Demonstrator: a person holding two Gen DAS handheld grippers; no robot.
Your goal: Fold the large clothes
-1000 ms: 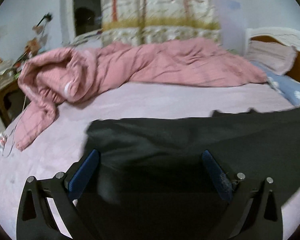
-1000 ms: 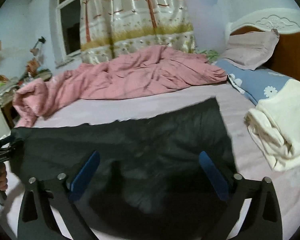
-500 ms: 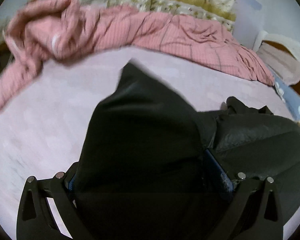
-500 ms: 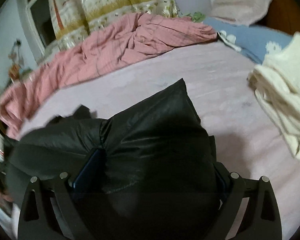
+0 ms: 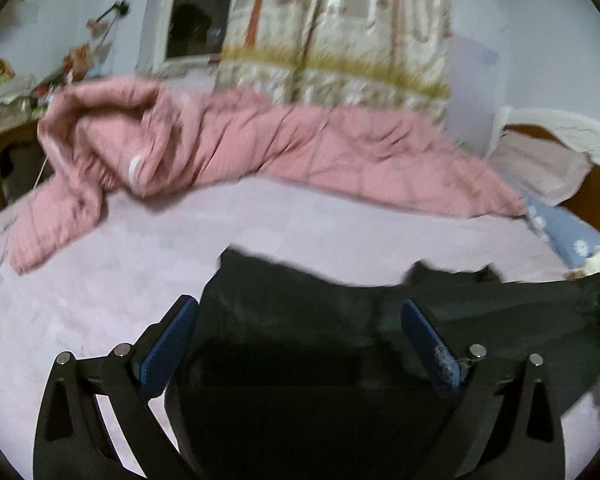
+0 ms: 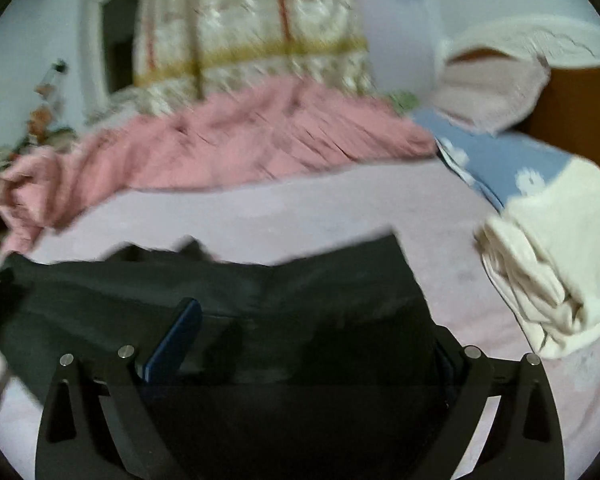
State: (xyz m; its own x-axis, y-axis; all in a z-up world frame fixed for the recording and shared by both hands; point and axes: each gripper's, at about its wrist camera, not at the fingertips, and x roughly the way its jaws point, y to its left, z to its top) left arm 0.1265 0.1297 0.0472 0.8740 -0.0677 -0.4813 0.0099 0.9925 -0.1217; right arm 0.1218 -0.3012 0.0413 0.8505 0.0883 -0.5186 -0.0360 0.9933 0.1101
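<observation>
No writing or label can be read; both views are blurred. The black garment (image 5: 340, 320) lies spread across the near part of the bed (image 5: 100, 280). The left gripper (image 5: 300, 332) has its jaws spread wide, garment between them. The right gripper (image 6: 304, 336) likewise stands wide over the cloth, gripping nothing. A cream garment (image 6: 548, 264) lies right.

pink quilt (image 5: 260, 148) | curtain (image 5: 332, 40) | cream clothes (image 6: 556, 256) | pillow (image 6: 496, 92)
</observation>
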